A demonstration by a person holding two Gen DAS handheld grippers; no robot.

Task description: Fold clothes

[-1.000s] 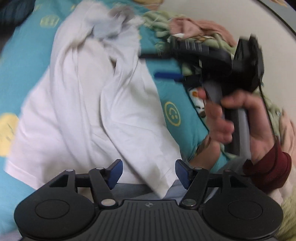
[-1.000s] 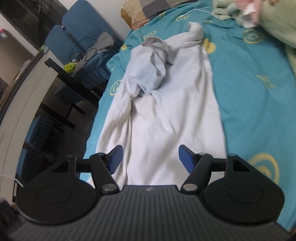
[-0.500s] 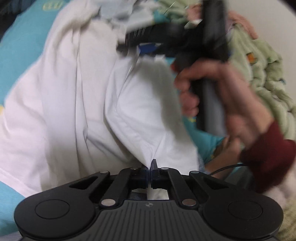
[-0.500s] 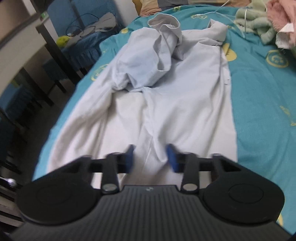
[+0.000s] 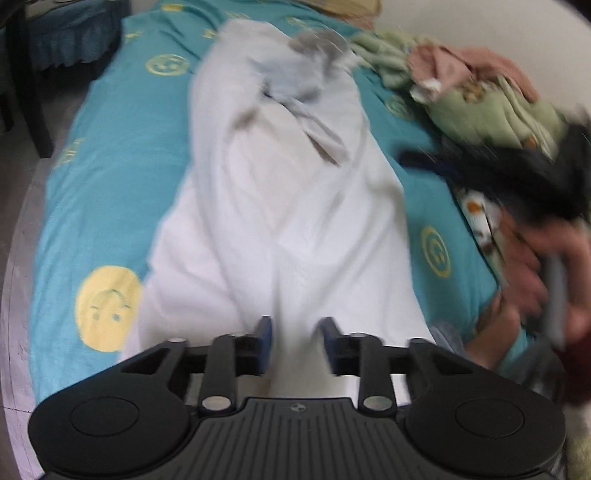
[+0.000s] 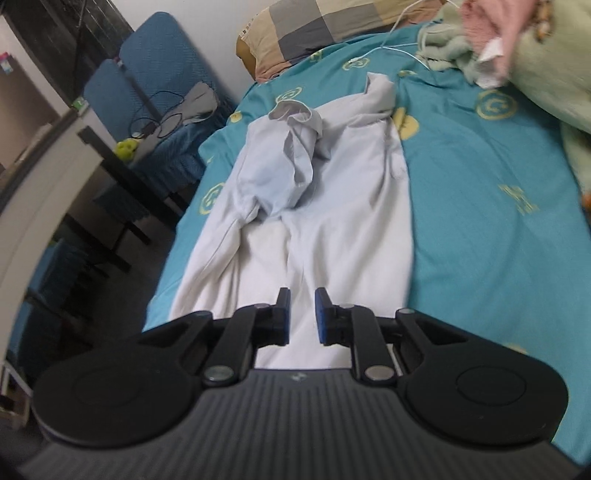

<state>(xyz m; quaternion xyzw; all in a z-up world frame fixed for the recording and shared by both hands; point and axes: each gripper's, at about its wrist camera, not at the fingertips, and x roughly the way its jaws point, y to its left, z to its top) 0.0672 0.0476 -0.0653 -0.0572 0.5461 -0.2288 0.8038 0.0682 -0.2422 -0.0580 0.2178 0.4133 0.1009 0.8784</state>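
Observation:
A white garment [image 5: 280,221] lies lengthwise and rumpled on the teal bed sheet [image 5: 110,147], with a grey bunched part [image 5: 306,81] at its far end. My left gripper [image 5: 295,332] hovers over the garment's near hem, jaws partly open, nothing between them. The right gripper appears blurred at the right of the left wrist view [image 5: 480,173], held in a hand. In the right wrist view the same garment [image 6: 332,206] lies ahead, and my right gripper [image 6: 302,314] is over its near end with a narrow gap between the pads, holding nothing.
A pile of green and pink laundry [image 5: 480,92] lies along the bed's right side by the wall. A checked pillow [image 6: 314,33] sits at the head. Blue chairs [image 6: 147,74] and a dark table [image 6: 110,166] stand left of the bed. A white cable [image 6: 399,40] crosses the sheet.
My left gripper was shut on the garment's edge and has opened and let it go. The garment dropped flat. The right gripper drew back to the right, its jaws narrower.

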